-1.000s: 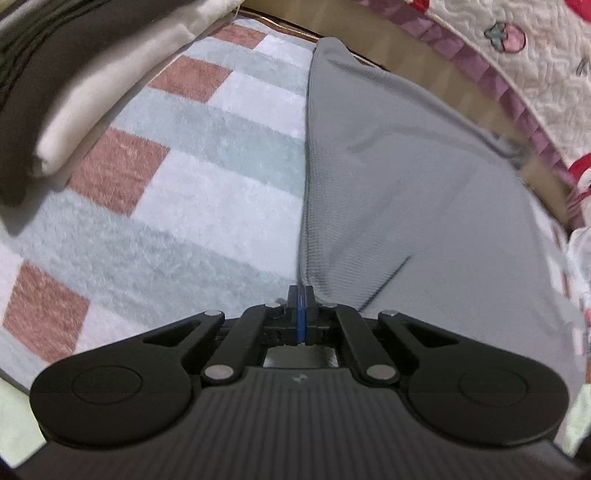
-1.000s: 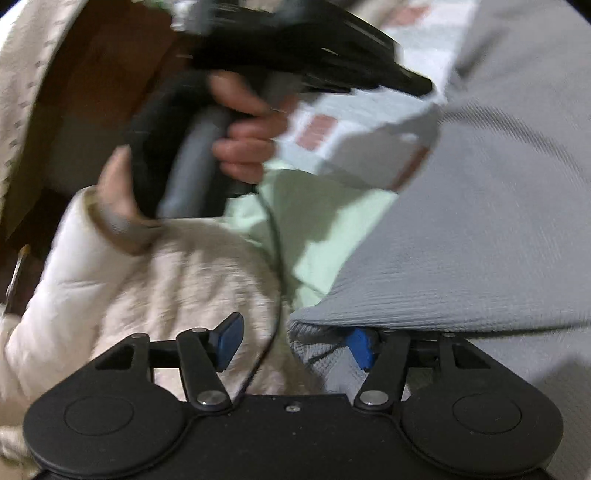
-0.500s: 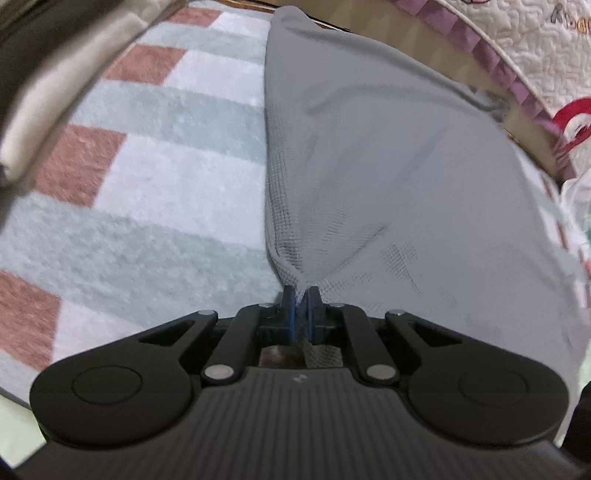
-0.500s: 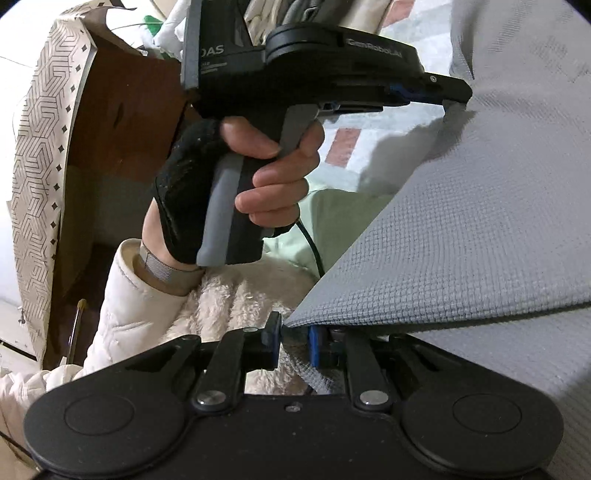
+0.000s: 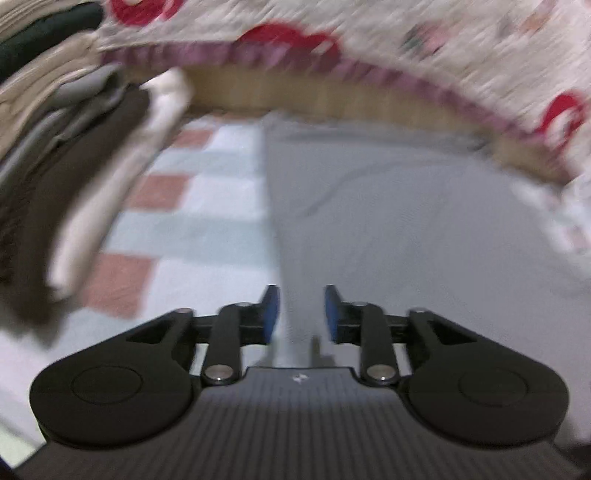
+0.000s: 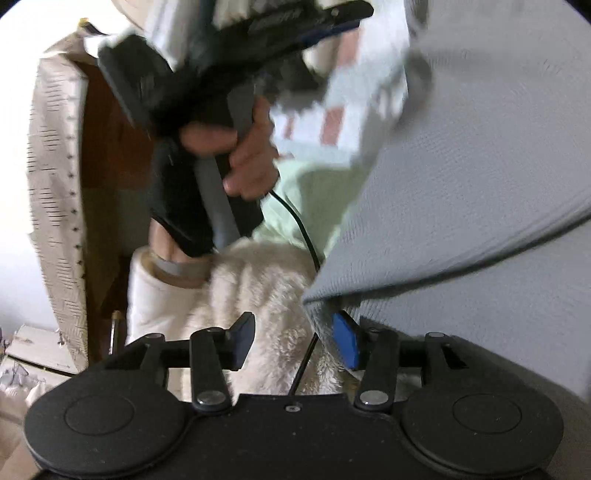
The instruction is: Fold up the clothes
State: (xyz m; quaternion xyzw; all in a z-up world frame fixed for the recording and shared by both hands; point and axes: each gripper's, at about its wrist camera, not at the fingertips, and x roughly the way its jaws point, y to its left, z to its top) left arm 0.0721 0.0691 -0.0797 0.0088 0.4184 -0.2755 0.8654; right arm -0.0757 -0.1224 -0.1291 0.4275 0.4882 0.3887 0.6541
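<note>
The grey knit garment [image 5: 388,221] lies flat on the checked bed cover [image 5: 207,229], its left edge running straight away from me. My left gripper [image 5: 301,314] is open just above the garment's near edge, nothing between its blue pads. In the right wrist view the same grey garment [image 6: 480,184] fills the right side, folded over itself, with a corner hanging by the right pad [image 6: 345,343]. My right gripper [image 6: 295,341] stands open and holds nothing. The left gripper [image 6: 266,33] shows at the top, held by a hand [image 6: 240,158]. Both views are motion-blurred.
A stack of folded clothes [image 5: 74,166] sits at the left on the bed cover. A quilt with red prints [image 5: 369,44] and a wooden edge [image 5: 332,96] run across the far side. A fleecy white sleeve [image 6: 258,295] and a black cable [image 6: 299,229] are close in front of the right gripper.
Both grippers were shut on the grey garment's edge half a second ago and have opened and let it go. The left gripper has swung up and back; the garment has dropped flat.
</note>
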